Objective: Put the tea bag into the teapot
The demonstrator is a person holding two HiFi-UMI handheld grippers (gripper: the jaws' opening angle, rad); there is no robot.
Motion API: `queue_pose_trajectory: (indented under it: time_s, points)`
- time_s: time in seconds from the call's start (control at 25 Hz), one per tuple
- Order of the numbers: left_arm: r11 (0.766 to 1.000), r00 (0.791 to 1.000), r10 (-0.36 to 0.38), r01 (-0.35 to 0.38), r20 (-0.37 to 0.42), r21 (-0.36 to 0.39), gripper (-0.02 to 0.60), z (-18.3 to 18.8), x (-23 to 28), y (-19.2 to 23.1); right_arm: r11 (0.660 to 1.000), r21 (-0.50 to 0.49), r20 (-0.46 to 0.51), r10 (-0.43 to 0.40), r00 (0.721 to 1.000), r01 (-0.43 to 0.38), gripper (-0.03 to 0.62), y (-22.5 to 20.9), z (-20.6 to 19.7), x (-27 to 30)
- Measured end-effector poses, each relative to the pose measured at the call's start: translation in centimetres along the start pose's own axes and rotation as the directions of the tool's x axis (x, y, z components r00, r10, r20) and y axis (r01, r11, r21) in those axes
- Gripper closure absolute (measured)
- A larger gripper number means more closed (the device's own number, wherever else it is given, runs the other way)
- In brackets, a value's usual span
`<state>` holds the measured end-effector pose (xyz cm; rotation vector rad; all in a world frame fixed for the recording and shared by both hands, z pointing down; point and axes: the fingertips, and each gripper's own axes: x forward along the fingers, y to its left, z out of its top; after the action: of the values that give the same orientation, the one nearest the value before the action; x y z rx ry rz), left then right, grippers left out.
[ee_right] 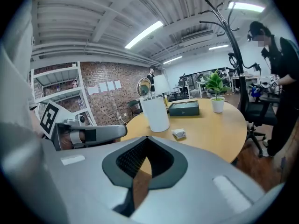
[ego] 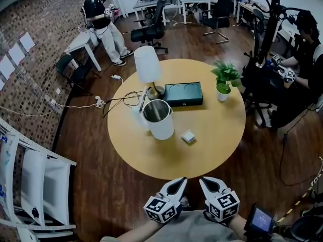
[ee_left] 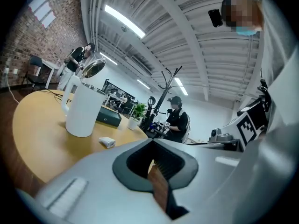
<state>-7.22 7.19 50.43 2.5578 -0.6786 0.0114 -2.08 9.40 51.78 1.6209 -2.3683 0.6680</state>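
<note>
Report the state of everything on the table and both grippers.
teapot: upright, lid open
tea bag: lying on table beside teapot, untouched
dark box: closed
potted plant: upright
left gripper: shut, empty, short of table
right gripper: shut, empty, short of table

Closed, empty hand-held gripper, tea bag near teapot, round table

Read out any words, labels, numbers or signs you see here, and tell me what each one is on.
None can be read.
Marker cubes: square patterns only, no letters.
Wall sheets: too small to read.
Screen: blue glow, blurred.
Tea bag: no print can be made out.
Box: no label shows.
</note>
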Motion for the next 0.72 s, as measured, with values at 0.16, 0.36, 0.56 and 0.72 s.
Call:
queue_pose_trajectory:
  time_s: [0.16, 0.36, 0.56, 0.72]
  points:
    - [1.000, 1.000, -0.010, 0.010, 0.001, -0.006, 0.581, 0.5, 0.9, 1.7, 1.000, -0.008, -0.004, -0.007, 1.000, 0.007, 0.586, -0.4, 0.7, 2.0]
    - [1.000, 1.000, -0.009, 0.009, -0.002, -0.006, 0.581, 1.2, 1.9, 3.1, 1.000, -0.003, 0.001, -0.018, 1.000, 0.018, 0.586, -1.4, 1.7, 3.6]
    - [0.999, 0.999, 0.049, -0.049, 0.002, 0.003, 0.581, 2.3, 3.8, 4.8, 1.000, -0.001, 0.004, 0.020, 1.000, -0.020, 0.586, -3.4, 2.9, 5.7]
    - [0.994, 0.994, 0.108, -0.108, 0.010, 0.018, 0.581, 3.7, 6.6, 6.3, 0.998, -0.012, 0.011, 0.067, 0.998, -0.067, 0.586, -6.2, 4.9, 7.7]
